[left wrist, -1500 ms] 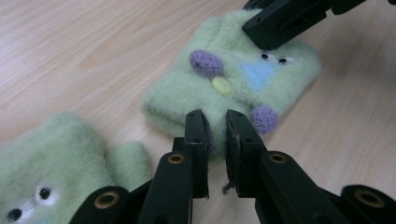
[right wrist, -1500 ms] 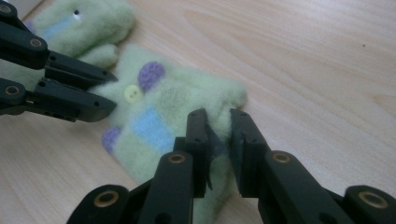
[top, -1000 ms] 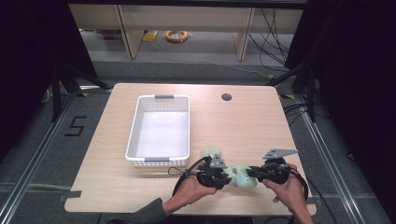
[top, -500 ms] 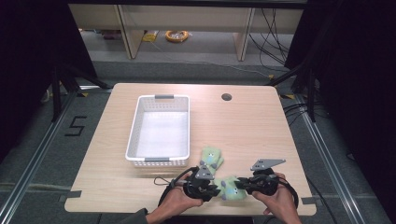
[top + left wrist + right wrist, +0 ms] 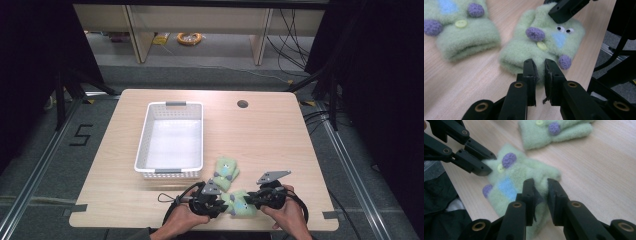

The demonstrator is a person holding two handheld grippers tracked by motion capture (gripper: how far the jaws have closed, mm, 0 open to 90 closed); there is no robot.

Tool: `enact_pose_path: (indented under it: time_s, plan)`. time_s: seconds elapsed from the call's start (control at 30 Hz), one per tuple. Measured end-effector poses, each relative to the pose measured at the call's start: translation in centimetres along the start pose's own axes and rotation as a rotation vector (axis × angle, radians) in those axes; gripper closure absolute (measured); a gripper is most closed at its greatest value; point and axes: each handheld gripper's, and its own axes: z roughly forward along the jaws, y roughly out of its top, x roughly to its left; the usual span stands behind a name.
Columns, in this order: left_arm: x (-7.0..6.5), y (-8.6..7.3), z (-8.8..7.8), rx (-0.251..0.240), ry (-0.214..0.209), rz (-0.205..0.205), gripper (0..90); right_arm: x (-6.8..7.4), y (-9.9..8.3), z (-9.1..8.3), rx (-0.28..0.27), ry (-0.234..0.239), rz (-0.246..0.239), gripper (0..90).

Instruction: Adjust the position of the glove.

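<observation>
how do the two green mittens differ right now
The near mitten is pinched at opposite ends by the left gripper and right gripper; the far mitten lies free. The near one sits by the table edge, the far one beside the white basket. Both are fuzzy green with purple spots.

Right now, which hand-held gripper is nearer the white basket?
Left. The left hand-held gripper sits just below the white basket's near right corner; the right hand-held gripper is farther right, beyond the green mitten held between them.
</observation>
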Motion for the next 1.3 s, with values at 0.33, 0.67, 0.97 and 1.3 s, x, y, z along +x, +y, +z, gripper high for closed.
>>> enact_pose_path:
  time_s: [0.33,0.67,0.97,1.3]
  plan:
    - [0.1,-0.2,-0.3,0.002,0.018,0.001,79.0,0.0,0.7,0.7,0.014,-0.004,-0.012,76.1]
    - [0.5,0.6,-1.7,-0.055,0.037,-0.056,59.2,-1.1,1.6,-0.7,-0.03,-0.021,-0.012,61.9]
    - [1.5,1.4,-2.7,-0.118,0.078,-0.091,52.5,-2.8,4.8,-0.8,-0.058,-0.046,-0.027,59.5]
    - [2.0,1.3,-3.3,-0.117,0.085,-0.103,48.9,-4.4,8.4,2.1,-0.003,-0.063,-0.047,60.0]
